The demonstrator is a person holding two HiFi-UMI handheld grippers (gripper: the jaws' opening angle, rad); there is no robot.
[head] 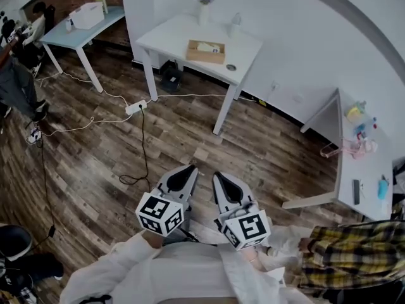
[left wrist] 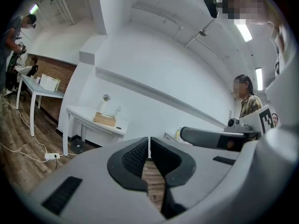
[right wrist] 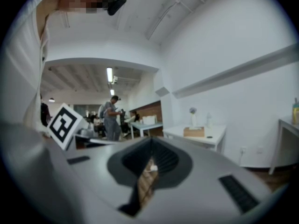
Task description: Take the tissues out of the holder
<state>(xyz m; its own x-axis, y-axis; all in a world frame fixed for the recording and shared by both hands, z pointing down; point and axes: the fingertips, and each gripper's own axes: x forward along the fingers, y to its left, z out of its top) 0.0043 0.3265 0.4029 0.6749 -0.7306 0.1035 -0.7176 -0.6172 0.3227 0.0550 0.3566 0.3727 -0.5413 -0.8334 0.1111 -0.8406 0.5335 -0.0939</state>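
Observation:
The wooden tissue holder with white tissues in it lies on a white table across the room, far from both grippers. It also shows small in the left gripper view, the holder, and in the right gripper view, the holder. My left gripper and right gripper hang side by side close to my body, above the wooden floor, pointing toward that table. Both are shut with nothing between the pads, as seen at the left gripper and the right gripper.
A vase, a bottle and a small dark disc share the white table. A power strip and cables lie on the floor. A blue table stands left, a cluttered desk right, beside a person in a plaid shirt.

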